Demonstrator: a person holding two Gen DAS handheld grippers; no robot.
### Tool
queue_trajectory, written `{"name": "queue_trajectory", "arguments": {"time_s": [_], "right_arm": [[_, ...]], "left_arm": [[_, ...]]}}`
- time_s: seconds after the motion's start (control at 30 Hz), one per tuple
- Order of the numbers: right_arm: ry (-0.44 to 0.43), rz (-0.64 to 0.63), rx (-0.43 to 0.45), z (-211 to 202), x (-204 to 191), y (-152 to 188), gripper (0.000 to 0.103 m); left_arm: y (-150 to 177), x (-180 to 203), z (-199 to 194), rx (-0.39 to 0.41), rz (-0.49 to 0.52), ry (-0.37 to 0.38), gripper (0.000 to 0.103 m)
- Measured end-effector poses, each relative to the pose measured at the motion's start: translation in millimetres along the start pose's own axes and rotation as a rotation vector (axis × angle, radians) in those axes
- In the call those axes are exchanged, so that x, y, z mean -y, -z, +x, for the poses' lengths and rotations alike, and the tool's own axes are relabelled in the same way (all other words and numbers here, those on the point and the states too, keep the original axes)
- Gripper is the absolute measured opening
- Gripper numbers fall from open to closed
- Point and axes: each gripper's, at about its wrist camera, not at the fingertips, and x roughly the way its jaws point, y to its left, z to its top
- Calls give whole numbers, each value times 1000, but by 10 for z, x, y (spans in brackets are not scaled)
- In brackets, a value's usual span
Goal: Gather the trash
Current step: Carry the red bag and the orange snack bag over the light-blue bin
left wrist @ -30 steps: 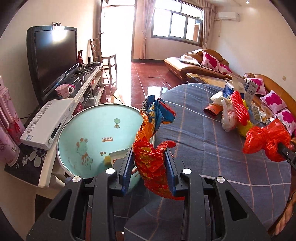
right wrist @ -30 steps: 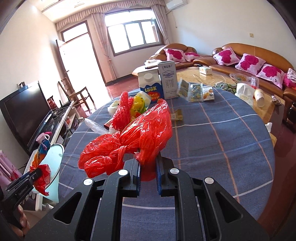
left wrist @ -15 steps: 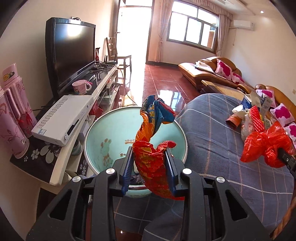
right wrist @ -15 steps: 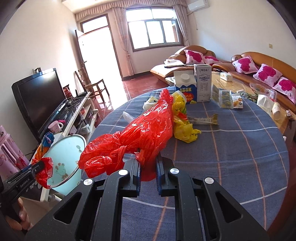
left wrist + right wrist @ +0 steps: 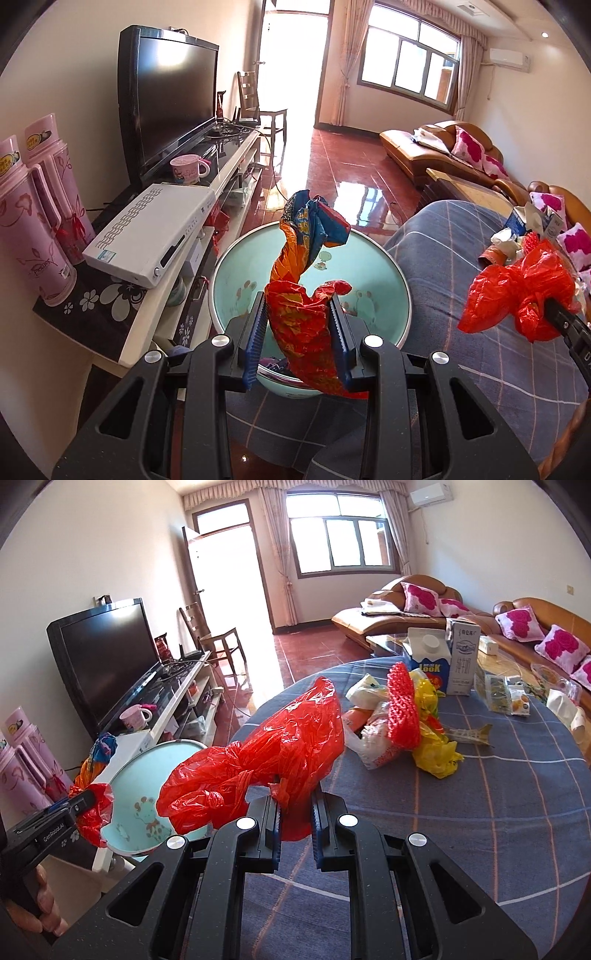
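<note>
The left gripper (image 5: pixel 301 334) is clamped on a crumpled orange, red and blue snack wrapper (image 5: pixel 306 280), whose free end stands up above the jaws. It hangs directly over the pale green basin (image 5: pixel 400 295), which suggests the basin serves as the collecting bin and the wrapper is poised for dropping.

The right gripper (image 5: pixel 294 829) is closed on a bunched red plastic bag (image 5: pixel 258 760), pinching it by a thin fold so most of the bag billows out ahead and to the left of the jaws. It is held above the edge of the round table (image 5: pixel 480 812), on the side nearest the basin, probably waiting its turn.

The table, covered in a blue checked cloth, has more trash on it: a heap with a red mesh net (image 5: pixel 402 705), a yellow bag (image 5: pixel 436 746) and white plastic bags, with two cartons (image 5: pixel 443 661) standing just behind it and small packets farther right.

The basin sits lower than the table top, between it and the white TV stand (image 5: pixel 225 181). Something dark and purplish lies at its near bottom, mostly hidden behind the left gripper; what it is cannot be told.
</note>
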Motion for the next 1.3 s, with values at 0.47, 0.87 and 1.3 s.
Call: {"name": "queue_trajectory", "arguments": {"time_s": [0.47, 0.87, 1.3], "right_arm": [[-45, -62, 1, 178, -374, -86, 14], [-42, -111, -17, 350, -515, -73, 14], [-31, -176, -65, 673, -713, -2, 14]], "left_arm": [[-9, -91, 63, -20, -15, -23, 32], [75, -133, 285, -92, -29, 2, 32], [175, -176, 559, -176, -42, 10, 32]]}}
